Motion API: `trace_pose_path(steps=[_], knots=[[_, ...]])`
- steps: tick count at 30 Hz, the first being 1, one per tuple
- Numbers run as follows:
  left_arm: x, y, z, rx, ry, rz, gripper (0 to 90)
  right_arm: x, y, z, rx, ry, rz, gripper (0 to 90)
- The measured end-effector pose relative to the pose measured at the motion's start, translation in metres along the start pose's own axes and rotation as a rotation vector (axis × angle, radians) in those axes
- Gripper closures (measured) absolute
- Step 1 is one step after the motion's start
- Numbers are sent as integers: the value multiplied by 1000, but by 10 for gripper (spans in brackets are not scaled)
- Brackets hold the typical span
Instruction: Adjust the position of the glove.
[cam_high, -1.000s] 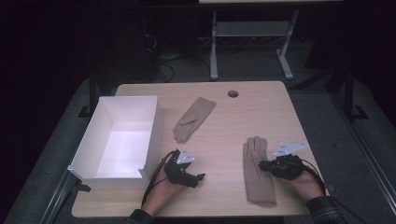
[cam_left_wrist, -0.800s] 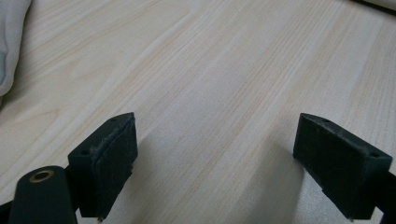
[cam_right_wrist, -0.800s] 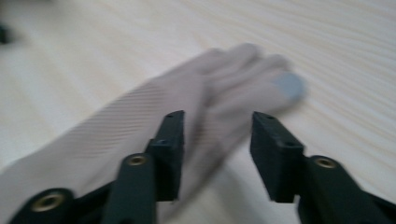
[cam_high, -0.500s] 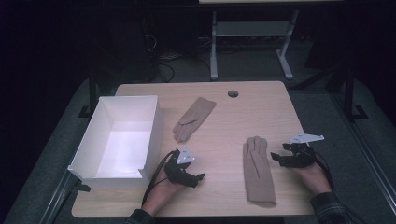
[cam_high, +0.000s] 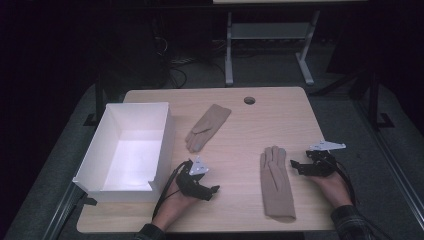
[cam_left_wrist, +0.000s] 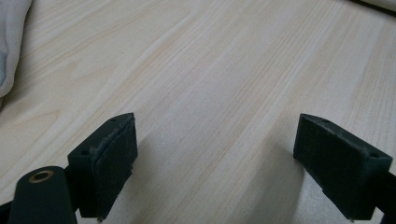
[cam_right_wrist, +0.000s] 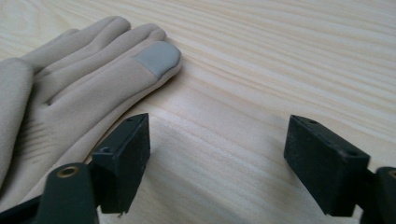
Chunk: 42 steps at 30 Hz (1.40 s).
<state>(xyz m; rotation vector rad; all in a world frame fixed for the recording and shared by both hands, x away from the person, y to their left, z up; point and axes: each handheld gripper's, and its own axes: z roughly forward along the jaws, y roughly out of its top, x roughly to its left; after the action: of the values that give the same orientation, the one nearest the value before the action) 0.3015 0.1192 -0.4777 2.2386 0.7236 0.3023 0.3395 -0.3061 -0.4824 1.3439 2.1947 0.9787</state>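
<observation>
Two tan gloves lie flat on the wooden table (cam_high: 235, 130). One glove (cam_high: 207, 126) rests near the middle, beside the white box. The other glove (cam_high: 275, 182) lies at the front right, fingers pointing away; in the right gripper view this glove (cam_right_wrist: 70, 93) shows a grey fingertip patch. My right gripper (cam_high: 296, 166) sits just right of it, open, jaws wide with bare wood between them (cam_right_wrist: 217, 163). Resting on the table at the front centre-left, my left gripper (cam_high: 214, 192) is open over bare wood (cam_left_wrist: 215, 168). A glove edge (cam_left_wrist: 9, 51) shows at that view's left.
An open white box (cam_high: 127, 150) stands at the table's left side, nothing visible inside. A round cable hole (cam_high: 249, 100) sits near the far edge. A grey metal stand (cam_high: 270, 45) is on the floor beyond the table.
My right gripper has drawn back to the right, off the front glove, and now sits beside it. The left gripper has stayed put.
</observation>
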Motion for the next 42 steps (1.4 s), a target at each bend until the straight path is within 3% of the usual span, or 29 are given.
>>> trace_pose_path(steps=[5,12,17,22,24,28,42], knots=[[0,5,2,23,6,-7,130,-1,0,0,7,-8,4,186],[7,14,0,35,11,-97,164,-1,0,1,6,-7,2,186],[16,22,-2,33,44,-88,339,0,0,0,11,0,4,186],[28,35,0,37,74,-135,585,0,0,0,10,5,-2,186],[32,40,2,30,81,-175,700,0,0,0,10,5,-2,187],[41,51,8,35,102,-189,895,0,0,0,9,7,-4,187],[85,84,28,45,226,-170,897,0,0,1,7,10,-8,187]])
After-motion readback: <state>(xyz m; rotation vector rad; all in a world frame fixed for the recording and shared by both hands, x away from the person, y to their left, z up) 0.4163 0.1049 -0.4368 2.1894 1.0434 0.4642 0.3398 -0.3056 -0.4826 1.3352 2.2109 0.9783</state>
